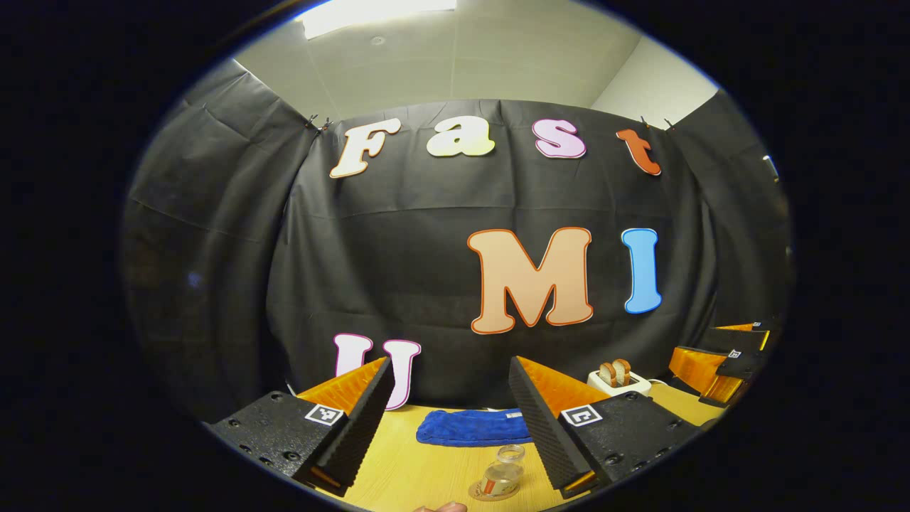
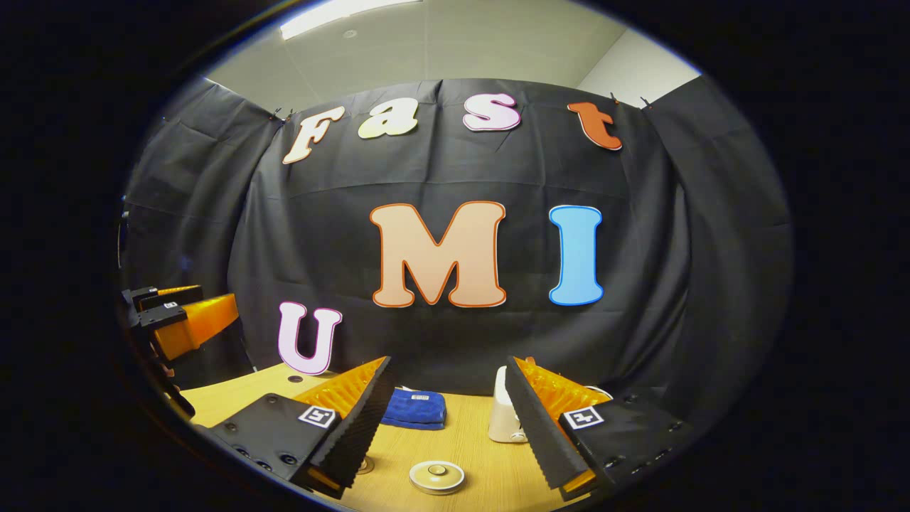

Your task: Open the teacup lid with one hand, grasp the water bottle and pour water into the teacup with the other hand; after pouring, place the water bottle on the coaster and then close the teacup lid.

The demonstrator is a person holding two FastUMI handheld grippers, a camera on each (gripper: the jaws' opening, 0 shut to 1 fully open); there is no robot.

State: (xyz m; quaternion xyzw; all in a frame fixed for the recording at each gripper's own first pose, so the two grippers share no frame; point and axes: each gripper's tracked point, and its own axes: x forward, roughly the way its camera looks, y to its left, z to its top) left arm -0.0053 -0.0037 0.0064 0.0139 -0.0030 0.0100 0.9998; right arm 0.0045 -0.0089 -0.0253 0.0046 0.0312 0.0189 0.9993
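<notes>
Opening step pending, by my judgement. Both grippers, left gripper (image 1: 451, 419) and right gripper (image 2: 448, 419), are hovering released above the wooden table (image 1: 398, 473). The small clear plastic water bottle (image 1: 502, 473) is standing on a round coaster (image 1: 490, 492) near the left gripper; the round white lidded teacup (image 2: 436, 476) is sitting near the right gripper, calling for descent onto its lid.

Wooden table (image 1: 419, 473): blue cloth (image 1: 473, 428), toaster (image 1: 618, 380), coaster (image 1: 494, 491).

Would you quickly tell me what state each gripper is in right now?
Left gripper: open, fingers spread, holding nothing.
Right gripper: open, fingers spread, holding nothing.
</notes>
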